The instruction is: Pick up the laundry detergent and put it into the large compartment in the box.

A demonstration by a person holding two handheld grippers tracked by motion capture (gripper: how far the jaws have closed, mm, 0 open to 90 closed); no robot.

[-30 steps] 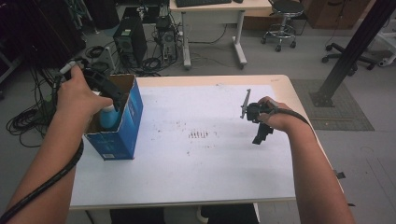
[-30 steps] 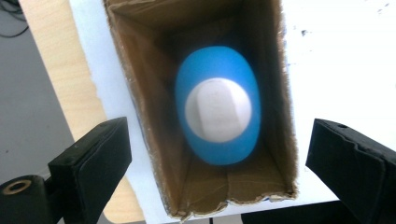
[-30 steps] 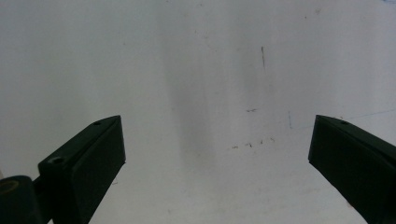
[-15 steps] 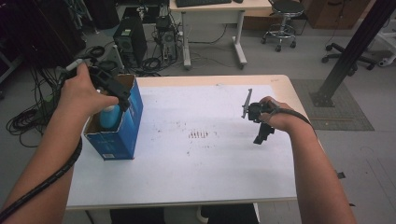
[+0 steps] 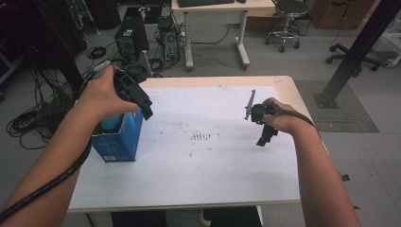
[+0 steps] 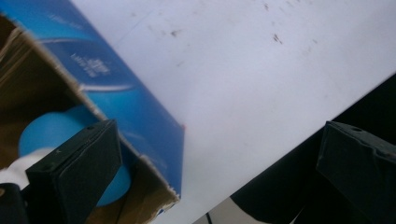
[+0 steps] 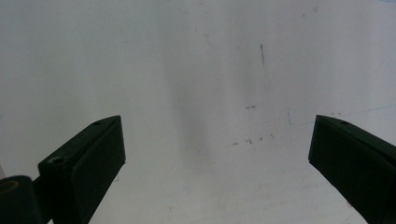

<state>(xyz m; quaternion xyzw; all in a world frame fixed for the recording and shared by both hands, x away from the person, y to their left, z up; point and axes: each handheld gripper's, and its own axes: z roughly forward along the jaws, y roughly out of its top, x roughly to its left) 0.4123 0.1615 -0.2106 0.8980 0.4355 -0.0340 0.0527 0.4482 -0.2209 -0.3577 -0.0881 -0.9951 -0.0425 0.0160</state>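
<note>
High view: my left hand-held gripper [image 5: 142,101] hangs over the right-hand rim of the open blue cardboard box [image 5: 118,139], which stands close to the left edge of the worktop [image 5: 198,189], about midway between its near and far edges. Inside the box a light-blue rounded object [image 5: 109,124] shows beneath my left hand [image 5: 101,97]; I cannot tell what it is.

Left gripper view: the jaws of the left hand-held gripper [image 6: 224,177] are spread wide, having just been opening, and nothing lies between them. One jaw stands in front of the box opening and the light-blue rounded object [image 6: 51,130]; the other stands over the dark space beyond the worktop's edge. The box's blue side wall [image 6: 135,116] and torn brown rim run between them, with white worktop [image 6: 261,84] behind.

High view, right side: my right hand-held gripper [image 5: 264,138] is held above the worktop near its right edge, well apart from the box, its jaws pointing down and toward me. My right hand [image 5: 279,116] grips its body, and a cable trails back along the forearm.

Right gripper view: the jaws of the right hand-held gripper [image 7: 217,158] are spread wide with nothing between them; bare white worktop [image 7: 196,70] with faint marks lies beyond.
</note>
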